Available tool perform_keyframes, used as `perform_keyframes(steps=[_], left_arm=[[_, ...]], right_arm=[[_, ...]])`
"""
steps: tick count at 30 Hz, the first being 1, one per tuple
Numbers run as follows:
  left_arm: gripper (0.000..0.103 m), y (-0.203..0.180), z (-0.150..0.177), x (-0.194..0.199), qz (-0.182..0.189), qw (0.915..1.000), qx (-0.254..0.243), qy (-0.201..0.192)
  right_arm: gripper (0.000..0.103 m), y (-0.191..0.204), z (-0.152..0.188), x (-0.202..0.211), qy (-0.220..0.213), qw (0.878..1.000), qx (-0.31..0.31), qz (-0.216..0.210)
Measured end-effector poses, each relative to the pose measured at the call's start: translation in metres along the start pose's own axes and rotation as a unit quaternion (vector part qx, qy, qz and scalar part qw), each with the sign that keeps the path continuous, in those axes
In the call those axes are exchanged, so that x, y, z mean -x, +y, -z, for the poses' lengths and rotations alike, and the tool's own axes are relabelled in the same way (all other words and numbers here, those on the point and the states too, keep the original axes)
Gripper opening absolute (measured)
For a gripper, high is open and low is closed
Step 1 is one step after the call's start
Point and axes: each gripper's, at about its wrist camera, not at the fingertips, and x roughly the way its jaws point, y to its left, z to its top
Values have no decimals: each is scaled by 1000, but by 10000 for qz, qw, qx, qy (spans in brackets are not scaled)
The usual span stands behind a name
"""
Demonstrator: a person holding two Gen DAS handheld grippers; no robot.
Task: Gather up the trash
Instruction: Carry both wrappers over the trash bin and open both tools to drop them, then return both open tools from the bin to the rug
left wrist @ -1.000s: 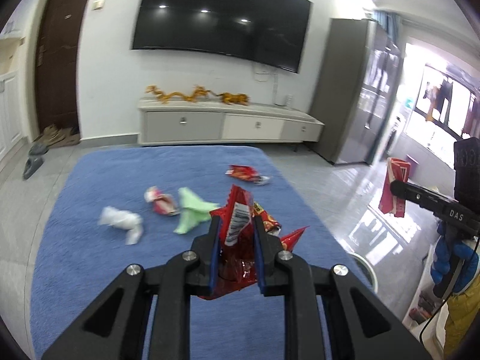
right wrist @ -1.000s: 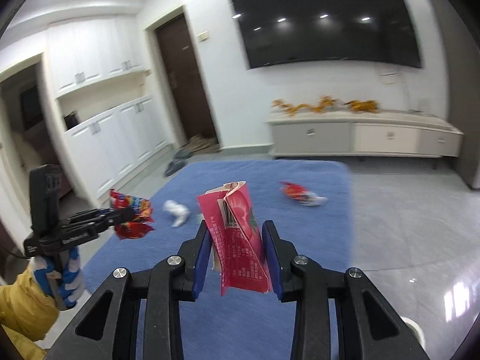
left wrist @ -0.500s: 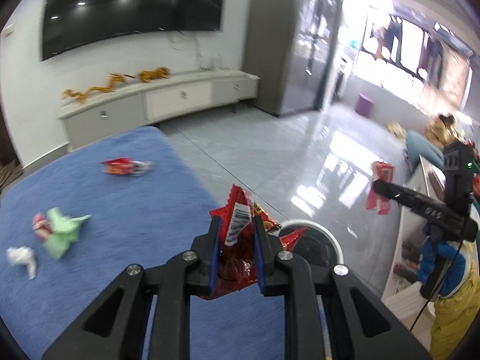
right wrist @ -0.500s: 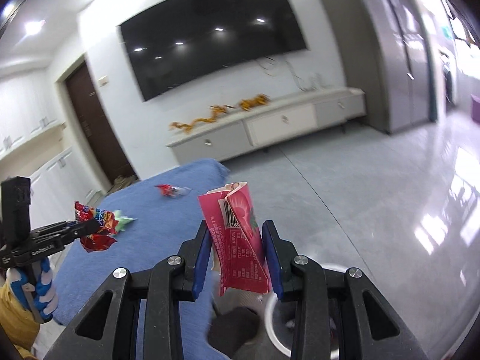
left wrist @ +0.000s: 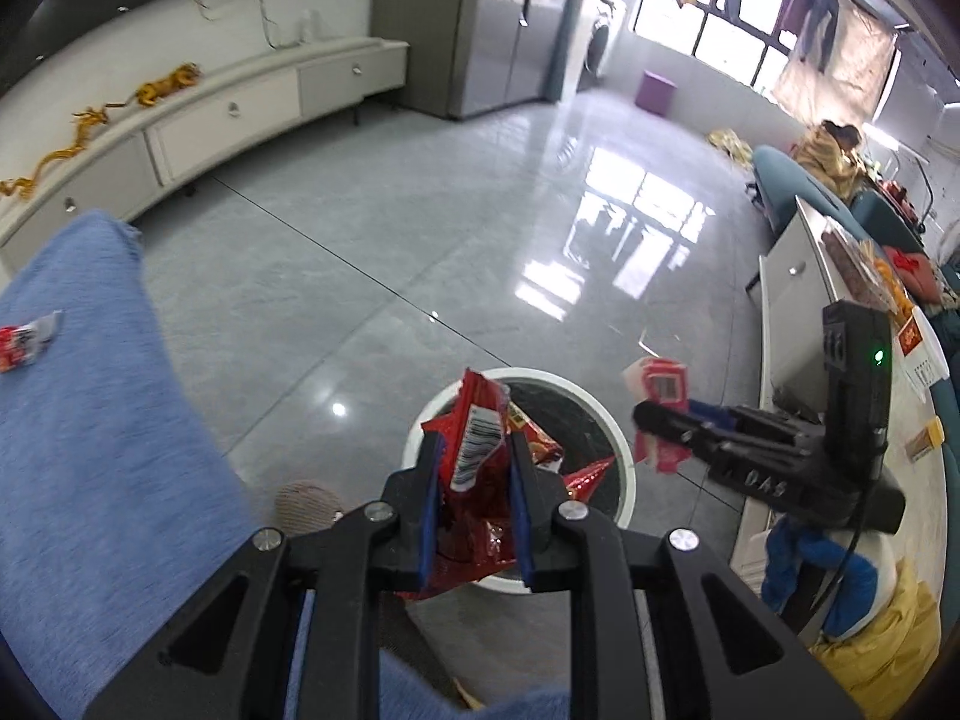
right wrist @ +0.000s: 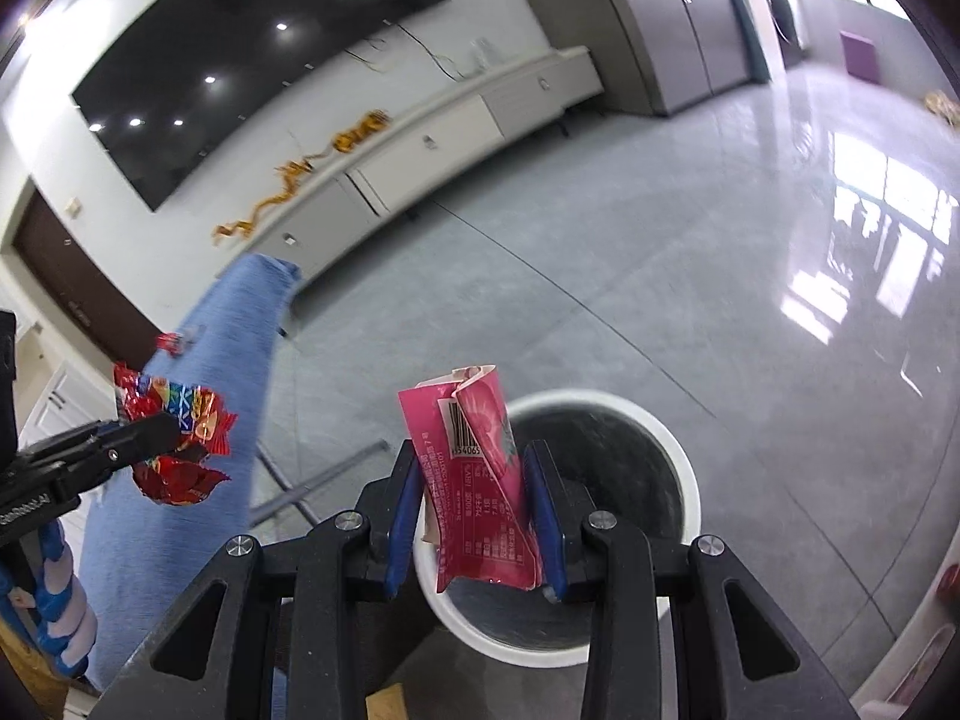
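Left gripper [left wrist: 474, 498]: we are pinching a crumpled red snack wrapper [left wrist: 474, 480] between its blue-padded fingers [left wrist: 431, 510], the barcode strip sticking up above the tips.
Right gripper [right wrist: 474, 510]: we are clamping a pink carton-like pack [right wrist: 474, 480] between the fingers [right wrist: 403, 516], barcode facing the camera, its top edge bent and torn.
Where the trash is: both pieces are hanging in our grip right over the white round bin [left wrist: 624, 462]; in the right wrist view the same bin [right wrist: 678, 468] is sitting directly behind the pink pack, its dark inside showing.
Each gripper seen from the other: in the left wrist view the right one [left wrist: 645, 417] is coming in from the right side with the pink pack [left wrist: 660, 384] at its tip, just beside the bin rim; in the right wrist view the left one [right wrist: 174, 435] is reaching in from the left with the red wrapper [right wrist: 174, 438].
Hands: we are wearing blue gloves, one showing under the right tool [left wrist: 816, 576].
Blue cloth surface [left wrist: 90, 450]: it is lying to the left of the bin, with one red and white wrapper [left wrist: 27, 339] resting on it, well apart from the bin.
Floor [left wrist: 480, 228]: grey glossy tiles are reflecting the window light.
Far side: a long white cabinet [left wrist: 228, 114] is standing along the wall with golden dragon ornaments [left wrist: 90, 120] on top and a dark screen [right wrist: 240, 60] above it.
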Motion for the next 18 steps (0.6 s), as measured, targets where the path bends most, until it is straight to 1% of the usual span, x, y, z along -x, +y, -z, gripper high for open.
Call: perform_keyframes(steps=[2,7,8,9,11,15,18], left_arm=[[21,-3,-7,-16,52,9999,1,111],[21,-10,-15,-43,134,9994,-98,302],[24,-11,-17,-47,197,9991,-103,351],[31,-10,-18,-51,244,9990,-91,377],[39,-11,-22,-58,356,9985,-16,418],[40,-14,-18,-62,460,9978,81,473],[41,-13,-17,-58,438,9980,122,439]], right_arm=[[35,-6,2,-9,118,9999,-80,49],[35,-17,7,-24,330,9990,-197,248],[35,-20,6,-28,359,9987,-214,287],[38,-20,8,-30,382,9985,-233,325],[44,-22,9,-32,399,9981,-277,384],[45,-23,12,-27,400,9973,-335,516],[45,-23,11,-21,355,9971,-343,575]])
